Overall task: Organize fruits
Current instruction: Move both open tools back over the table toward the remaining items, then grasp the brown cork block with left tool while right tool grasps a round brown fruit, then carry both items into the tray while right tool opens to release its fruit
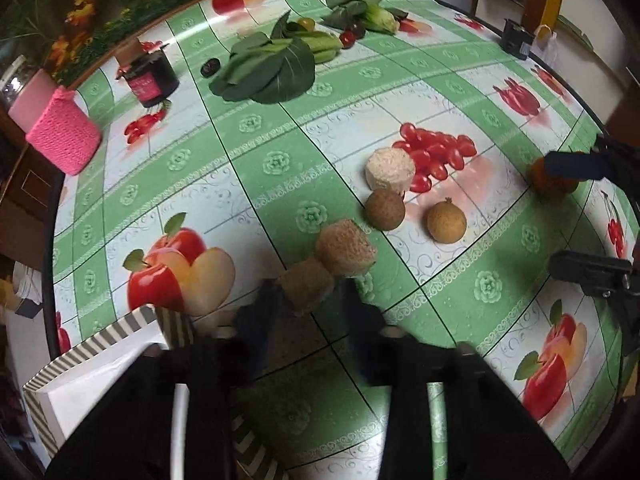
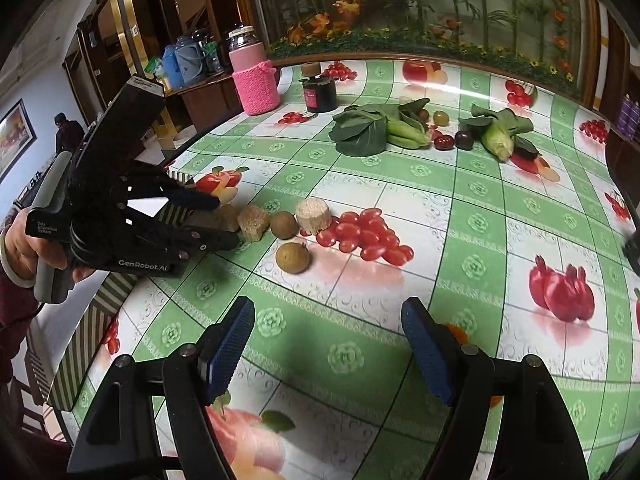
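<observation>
My left gripper (image 1: pixel 307 300) is shut on a brown spongy cube (image 1: pixel 306 282) low on the table; the right wrist view shows the same gripper (image 2: pixel 226 222) gripping the cube (image 2: pixel 229 216). A second brown cube (image 1: pixel 346 254) touches the first. Beyond it lie two round brown fruits (image 1: pixel 385 209) (image 1: pixel 447 220) and a pale cylinder piece (image 1: pixel 390 170). My right gripper (image 2: pixel 328 344) stands open over bare tablecloth with nothing between its pads. An orange fruit (image 1: pixel 554 180) sits by its far finger and peeks out behind that finger (image 2: pixel 456 332) in the right wrist view.
A striped-rim white box (image 1: pixel 100 344) stands at the table's near left corner. Leafy greens (image 1: pixel 268 68), small dark and red fruits (image 2: pixel 454 140), a dark jar (image 1: pixel 152 76) and a pink knitted jar (image 1: pixel 60 132) sit at the far side. A hand (image 2: pixel 24 248) holds the left gripper.
</observation>
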`<state>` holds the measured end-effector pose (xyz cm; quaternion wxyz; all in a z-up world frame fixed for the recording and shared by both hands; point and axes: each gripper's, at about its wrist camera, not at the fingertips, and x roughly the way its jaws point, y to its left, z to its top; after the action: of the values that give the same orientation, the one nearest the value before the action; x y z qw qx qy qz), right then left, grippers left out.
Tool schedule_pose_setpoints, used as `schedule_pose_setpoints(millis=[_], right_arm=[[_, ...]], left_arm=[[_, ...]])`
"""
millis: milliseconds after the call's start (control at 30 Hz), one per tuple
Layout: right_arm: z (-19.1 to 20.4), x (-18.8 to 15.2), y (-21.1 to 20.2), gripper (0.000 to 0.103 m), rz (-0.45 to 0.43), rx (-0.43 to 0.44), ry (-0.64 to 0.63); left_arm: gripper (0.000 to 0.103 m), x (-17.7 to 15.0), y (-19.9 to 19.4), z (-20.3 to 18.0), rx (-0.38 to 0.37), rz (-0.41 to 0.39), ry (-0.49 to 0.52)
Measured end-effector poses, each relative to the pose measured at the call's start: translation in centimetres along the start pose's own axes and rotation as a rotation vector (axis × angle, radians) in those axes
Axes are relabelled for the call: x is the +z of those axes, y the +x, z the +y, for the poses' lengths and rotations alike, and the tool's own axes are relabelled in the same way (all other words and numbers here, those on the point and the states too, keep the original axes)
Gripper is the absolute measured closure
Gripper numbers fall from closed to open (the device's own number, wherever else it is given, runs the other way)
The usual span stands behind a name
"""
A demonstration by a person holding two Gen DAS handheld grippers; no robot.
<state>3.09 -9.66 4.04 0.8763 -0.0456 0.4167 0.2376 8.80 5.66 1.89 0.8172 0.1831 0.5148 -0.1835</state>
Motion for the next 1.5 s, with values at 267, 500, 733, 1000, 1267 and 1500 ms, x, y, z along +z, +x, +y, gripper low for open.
schedule_pose_setpoints(millis=[267,500,733,1000,1267,1500], right_arm=[[1.0,1.0,1.9,0.025,0.013,-0.001,-0.025],[1.7,1.9,4.8,0.035,0.039,-0.014,-0.038],[2.5,2.4,6.4,0.077,0.059,-0.022,-0.066],[2.5,1.5,3.9,0.077,0.026,-0.018,-0.041],[3.6,0.4,0.4,0.077,-0.025,-0.003,-0.02],[5.8,-0.5,-1.2,0.077,-0.045,0.025,-0.031]], left_arm=[[0.077,-0.2,-0.4,0.1,-0.019,-0.015,-0.031],[0.077,-1.3,-2.7,0.8,-0.016,-0.055,-0.107],[0.077,-2.8,-5.2,1.2,-0.019,-0.094,-0.199],[0.077,-5.1,-7.5,1.5,-0.017,-0.126,-0.295],[0.077,-7.9,-9.8,1.6,0.001,-0.161,-0.361],[0.077,-10.6,-11.5,1.5,0.012,-0.184,-0.397]])
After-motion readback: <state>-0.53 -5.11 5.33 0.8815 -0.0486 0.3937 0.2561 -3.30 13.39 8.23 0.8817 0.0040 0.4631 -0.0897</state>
